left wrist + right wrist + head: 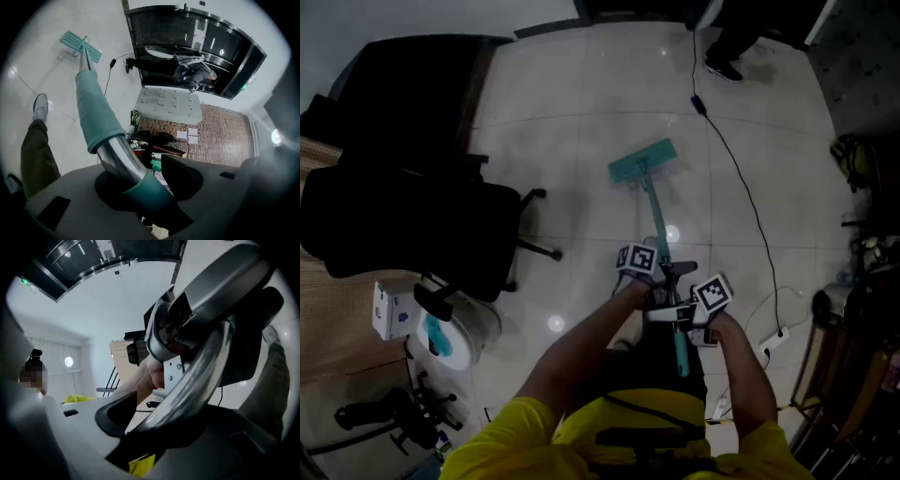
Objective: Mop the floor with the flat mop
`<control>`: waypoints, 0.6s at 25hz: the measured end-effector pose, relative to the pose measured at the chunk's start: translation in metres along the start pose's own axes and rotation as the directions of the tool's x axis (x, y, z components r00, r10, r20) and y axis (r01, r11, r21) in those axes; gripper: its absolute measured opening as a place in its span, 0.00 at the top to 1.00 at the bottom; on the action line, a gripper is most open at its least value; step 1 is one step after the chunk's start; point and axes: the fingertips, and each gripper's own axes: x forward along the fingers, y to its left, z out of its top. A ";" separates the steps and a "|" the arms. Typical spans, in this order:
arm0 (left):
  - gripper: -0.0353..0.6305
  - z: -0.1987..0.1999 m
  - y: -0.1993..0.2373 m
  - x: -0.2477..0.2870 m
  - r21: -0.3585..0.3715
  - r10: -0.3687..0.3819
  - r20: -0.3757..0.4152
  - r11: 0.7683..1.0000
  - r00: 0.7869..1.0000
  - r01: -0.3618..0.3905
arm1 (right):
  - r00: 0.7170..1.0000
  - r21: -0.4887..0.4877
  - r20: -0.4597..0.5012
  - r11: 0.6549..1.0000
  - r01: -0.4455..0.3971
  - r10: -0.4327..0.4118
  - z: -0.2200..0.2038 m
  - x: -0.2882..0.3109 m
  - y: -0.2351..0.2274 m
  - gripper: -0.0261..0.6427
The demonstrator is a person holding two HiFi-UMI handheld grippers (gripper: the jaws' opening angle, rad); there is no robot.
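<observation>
Pale glossy tiled floor (572, 112), with an office chair (412, 225) well off to the left. The left hand-held gripper (140, 183) is clamped on the mop handle (93, 108) where the green sleeve meets bare metal. The right hand-held gripper (168, 423) is closed round the same handle just behind it, nearer the body, likely so that two holds can steer and press. Ahead of both, the mop head (642, 161) lies flat on the floor, placed for a stroke.
</observation>
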 end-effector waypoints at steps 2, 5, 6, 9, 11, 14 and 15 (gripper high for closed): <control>0.70 0.083 0.027 0.024 0.016 0.020 -0.006 1.000 1.000 -0.020 | 0.999 -0.038 0.010 0.998 0.047 -0.047 0.079 -0.029 -0.046 0.67; 0.71 0.202 0.055 0.056 0.047 0.026 -0.010 0.999 1.000 -0.025 | 0.995 -0.096 0.025 0.991 0.095 -0.093 0.193 -0.067 -0.096 0.67; 0.71 0.235 0.060 0.065 0.060 0.021 -0.011 0.998 1.000 -0.020 | 0.995 -0.111 0.026 0.989 0.099 -0.097 0.225 -0.075 -0.107 0.67; 0.71 0.307 0.084 0.085 0.070 0.019 -0.019 0.997 1.000 -0.018 | 0.997 -0.103 0.040 0.992 0.071 -0.068 0.295 -0.090 -0.134 0.68; 0.73 0.333 0.107 0.094 0.073 0.054 -0.046 0.996 0.997 -0.051 | 0.997 -0.054 0.078 0.998 0.013 -0.009 0.322 -0.094 -0.153 0.71; 0.73 0.345 0.135 0.104 0.109 0.127 -0.085 0.987 0.988 -0.117 | 0.996 -0.033 0.091 0.999 0.021 -0.018 0.330 -0.098 -0.180 0.74; 0.73 0.340 0.142 0.107 0.118 0.148 -0.097 0.984 0.984 -0.136 | 0.996 -0.032 0.076 0.998 0.046 -0.043 0.323 -0.098 -0.188 0.75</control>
